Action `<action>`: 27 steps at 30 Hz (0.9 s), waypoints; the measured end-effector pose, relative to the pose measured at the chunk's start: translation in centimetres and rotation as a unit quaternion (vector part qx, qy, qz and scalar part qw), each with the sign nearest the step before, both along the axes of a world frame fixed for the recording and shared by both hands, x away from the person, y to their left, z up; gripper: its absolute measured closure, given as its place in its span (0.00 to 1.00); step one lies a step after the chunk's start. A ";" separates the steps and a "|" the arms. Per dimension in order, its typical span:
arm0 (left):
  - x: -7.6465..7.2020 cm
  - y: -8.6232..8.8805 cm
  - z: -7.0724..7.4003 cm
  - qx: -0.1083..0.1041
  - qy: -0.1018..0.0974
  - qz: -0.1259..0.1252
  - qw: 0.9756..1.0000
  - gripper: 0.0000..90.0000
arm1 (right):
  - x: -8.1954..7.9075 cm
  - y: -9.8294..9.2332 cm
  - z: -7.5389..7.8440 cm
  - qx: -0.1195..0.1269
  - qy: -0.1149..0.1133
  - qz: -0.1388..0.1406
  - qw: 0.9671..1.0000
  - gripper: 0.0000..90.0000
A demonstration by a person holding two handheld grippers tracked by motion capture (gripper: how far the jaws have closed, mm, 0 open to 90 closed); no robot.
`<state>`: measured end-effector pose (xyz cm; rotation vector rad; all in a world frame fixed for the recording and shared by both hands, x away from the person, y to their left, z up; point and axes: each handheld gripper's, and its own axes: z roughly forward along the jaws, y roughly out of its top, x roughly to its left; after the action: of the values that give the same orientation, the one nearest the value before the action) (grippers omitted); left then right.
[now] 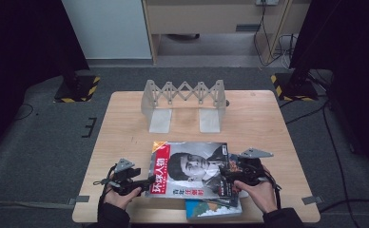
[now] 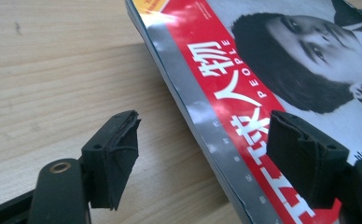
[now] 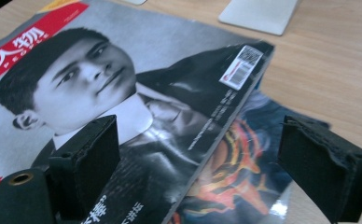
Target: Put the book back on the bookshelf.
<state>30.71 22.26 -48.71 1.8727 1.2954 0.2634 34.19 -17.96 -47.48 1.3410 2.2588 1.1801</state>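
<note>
Straddling the top magazine [image 1: 189, 167] from both sides: our left hand-held gripper [image 1: 147, 183] sits at its spine edge, our right hand-held gripper [image 1: 225, 176] at the opposite edge. Both sets of jaws are spread, pinching nothing.

Magazine lies flat near the front edge of the surface [image 1: 121, 128], roughly centred, on top of a second magazine [image 1: 213, 209] that pokes out toward the front right corner. Left gripper view: one jaw hovers over bare wood, the other over the red title band, spine [image 2: 207, 130] running between them, so that side is lined up for an edge grab. Right gripper view: one jaw over the cover, the other past its edge above the colourful lower magazine [image 3: 226, 182]; we'd guess that spacing is meant to catch only the top copy, not both.

Expandable rack [image 1: 185, 102] stands upright toward the back edge, well apart, slots facing us – likely destination.

Risk: thin, floppy cover; a one-sided pinch would let it sag.
</note>
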 end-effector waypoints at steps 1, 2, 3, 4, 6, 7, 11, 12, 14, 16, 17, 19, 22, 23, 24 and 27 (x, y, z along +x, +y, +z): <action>-0.1 -0.2 -0.1 0.001 0.006 -0.002 1.000 0.27 | -0.1 0.2 -0.2 0.001 0.003 0.002 1.000 0.15; -0.2 -0.2 -0.1 0.001 0.009 -0.003 1.000 0.27 | -0.1 0.3 -0.3 -0.001 0.004 0.006 1.000 0.16; -0.3 -0.3 -0.2 0.001 0.013 -0.005 1.000 0.27 | -0.1 0.4 -0.4 -0.001 0.004 0.007 1.000 0.16; -0.3 -0.3 -0.3 0.001 0.017 -0.007 1.000 0.27 | -0.2 0.5 -0.5 0.000 0.006 0.009 1.000 0.17; -0.4 -0.5 -0.4 0.000 0.022 -0.011 1.000 0.26 | -0.3 0.8 -0.7 0.002 0.009 0.015 1.000 0.17; -0.5 -0.5 -0.4 -0.003 0.024 -0.014 1.000 0.26 | -0.3 0.9 -0.8 0.001 0.009 0.016 1.000 0.17; -0.4 -0.7 -0.6 -0.012 0.029 -0.021 0.999 0.27 | -0.5 1.3 -1.0 0.000 0.000 0.020 1.000 0.17; -0.3 -0.8 -0.6 -0.013 0.030 -0.022 0.999 0.27 | -0.5 1.4 -1.0 0.002 0.000 0.020 1.000 0.17; -0.3 -0.8 -0.6 -0.014 0.028 -0.025 0.999 0.27 | -0.6 1.6 -1.0 0.006 0.001 0.020 1.000 0.17; -0.3 -0.9 -0.6 -0.015 0.028 -0.026 0.999 0.28 | -0.6 1.7 -1.0 0.009 0.000 0.023 1.000 0.17; -0.4 -0.9 -0.7 -0.015 0.028 -0.027 0.999 0.28 | -0.6 1.8 -1.0 0.009 0.001 0.023 1.000 0.17; -0.4 -0.9 -0.7 -0.016 0.029 -0.030 0.999 0.28 | -0.7 2.0 -1.0 0.006 -0.001 0.022 1.000 0.17; -0.5 -0.9 -0.7 -0.019 0.032 -0.034 0.999 0.28 | -0.6 1.9 -1.0 0.009 -0.002 0.022 1.000 0.17; -0.5 -0.9 -0.7 -0.019 0.032 -0.036 0.999 0.27 | -0.6 1.9 -1.0 0.009 -0.001 0.021 1.000 0.17; -0.6 -0.9 -0.7 -0.019 0.033 -0.039 0.999 0.27 | -0.7 2.0 -1.0 0.008 -0.001 0.022 1.000 0.17; -1.0 -0.9 -0.8 -0.024 0.039 -0.045 0.998 0.26 | -0.7 2.0 -1.1 0.005 -0.005 0.025 1.000 0.16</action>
<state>29.73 21.39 -49.54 1.9109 1.2540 0.1125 33.51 -15.96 -48.53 1.2873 2.2943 1.2128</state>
